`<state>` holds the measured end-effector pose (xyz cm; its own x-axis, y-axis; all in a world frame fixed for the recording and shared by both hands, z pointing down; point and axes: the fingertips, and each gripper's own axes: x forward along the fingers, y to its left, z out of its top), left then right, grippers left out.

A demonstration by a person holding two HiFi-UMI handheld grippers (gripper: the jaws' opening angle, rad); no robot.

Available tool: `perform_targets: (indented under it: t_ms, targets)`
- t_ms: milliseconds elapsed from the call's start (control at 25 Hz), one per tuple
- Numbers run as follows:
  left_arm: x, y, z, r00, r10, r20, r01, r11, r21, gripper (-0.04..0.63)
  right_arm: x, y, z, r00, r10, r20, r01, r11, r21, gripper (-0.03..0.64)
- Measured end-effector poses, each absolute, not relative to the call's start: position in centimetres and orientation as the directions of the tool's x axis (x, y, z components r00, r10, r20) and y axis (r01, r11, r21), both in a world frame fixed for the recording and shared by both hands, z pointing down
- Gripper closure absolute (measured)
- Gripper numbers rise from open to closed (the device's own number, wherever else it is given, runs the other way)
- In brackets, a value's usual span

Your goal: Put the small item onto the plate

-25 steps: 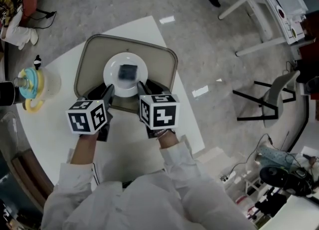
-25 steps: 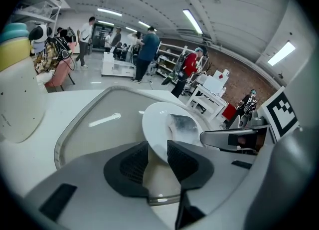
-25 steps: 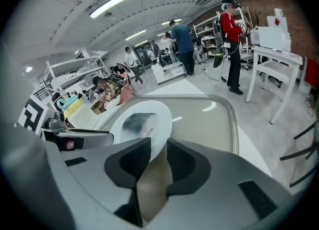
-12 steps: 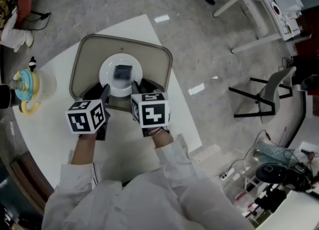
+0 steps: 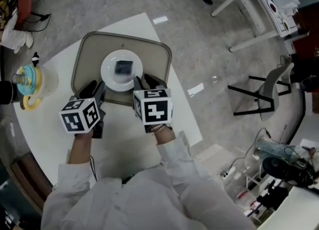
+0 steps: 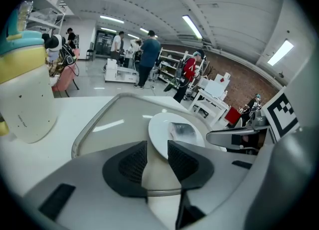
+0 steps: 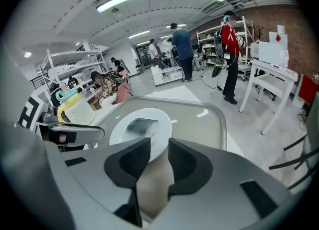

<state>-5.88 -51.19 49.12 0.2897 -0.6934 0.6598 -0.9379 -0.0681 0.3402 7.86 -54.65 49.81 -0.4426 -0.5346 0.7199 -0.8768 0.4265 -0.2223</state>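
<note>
Since the small item lies in the middle of the plate on the tray, your left tool and right tool hang spread and empty just short of the plate's near rim. The item looks light, flat and perhaps slick, so if you lift it again, pinch gently across opposite edges.
</note>
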Motion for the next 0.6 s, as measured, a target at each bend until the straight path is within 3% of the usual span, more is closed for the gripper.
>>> perform_targets:
  t_ms: [320,600]
  targets:
    - [-6.6,-48.3,44.9,0.346,-0.721,0.6,-0.923,-0.146,0.357,0.483,6.1,-51.4,45.7,-0.499,-0.552,0.668,-0.853,0.45,-0.266,0.518]
    - [-8.2,-44.1,40.4,0.419,-0.76,0.497,-0.89,-0.235,0.39,0.485,3.8,-46.7,39.1,-0.559,-0.625,0.545,-0.825,0.488,-0.285,0.518]
